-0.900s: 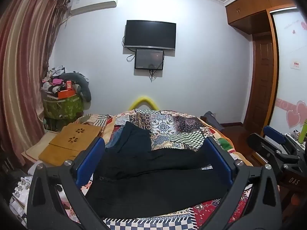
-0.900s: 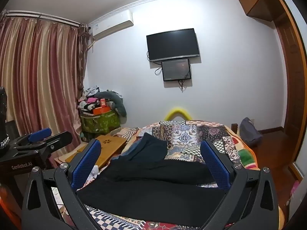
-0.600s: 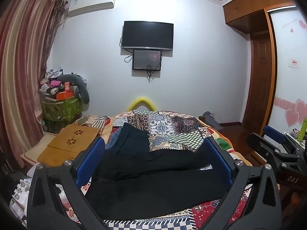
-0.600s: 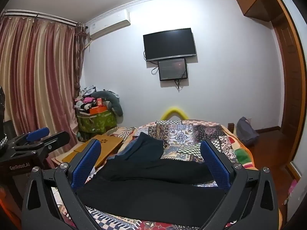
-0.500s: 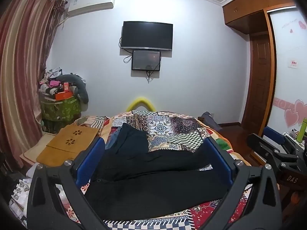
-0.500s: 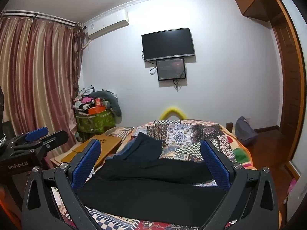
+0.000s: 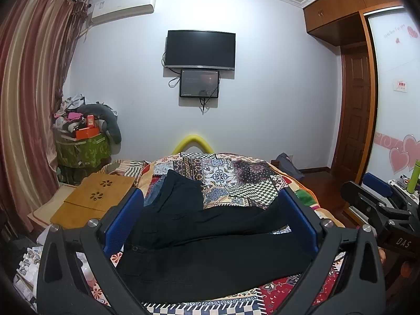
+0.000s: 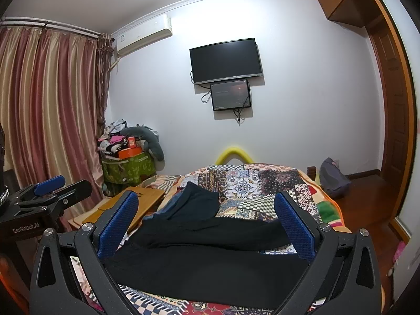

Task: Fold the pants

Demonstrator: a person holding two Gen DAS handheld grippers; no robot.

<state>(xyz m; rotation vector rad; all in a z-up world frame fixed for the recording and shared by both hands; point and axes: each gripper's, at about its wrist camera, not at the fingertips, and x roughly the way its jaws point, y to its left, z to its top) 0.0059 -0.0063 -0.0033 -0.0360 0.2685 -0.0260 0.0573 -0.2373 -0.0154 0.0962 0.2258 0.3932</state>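
nearest the lens in the left wrist view: left hand-held gripper (image 7: pixel 211 223), jaws spread to full width, blue pads (image 7: pixel 123 223) apart at 9 and 3 o'clock, nothing between them, hovering above the bed without contact. same in the right wrist view: right hand-held gripper (image 8: pixel 206 225), jaws fully wide, empty, blue pads (image 8: pixel 295 229) clear of the cloth. right unit also visible at 3 o'clock of the left view, left unit at 9 o'clock of the right view.

just beyond the fingers, at 6 o'clock: black pants (image 7: pixel 210 249) lying flat across the near end of the bed, waistband with a button toward 8 o'clock, legs running toward 3 o'clock, upper leg angled slightly away from the lower one. unfolded so far.

behind the pants, toward 11 o'clock: a second dark garment (image 7: pixel 181 191) lying on the patchwork quilt (image 7: pixel 236 176), touching the pants' far edge, with a bit of blue fabric beside it.

at 9 o'clock of the bed: wooden lap bench (image 7: pixel 97 194) with flower cut-outs.

further, at 12 o'clock: yellow curved bar (image 7: pixel 194 141) at the bed's far end. at 10 o'clock: green storage box (image 7: pixel 84 149) piled with clothes and an orange box, striped curtain (image 7: pixel 29 92) beside it. at 2 o'clock: dark bag (image 7: pixel 288 165) on the floor, wooden door (image 7: pixel 354 110) behind it.

on the far wall: dark television (image 7: pixel 200 50), smaller screen (image 7: pixel 199 83) just below, air conditioner (image 7: pixel 123 6) at 11 o'clock.
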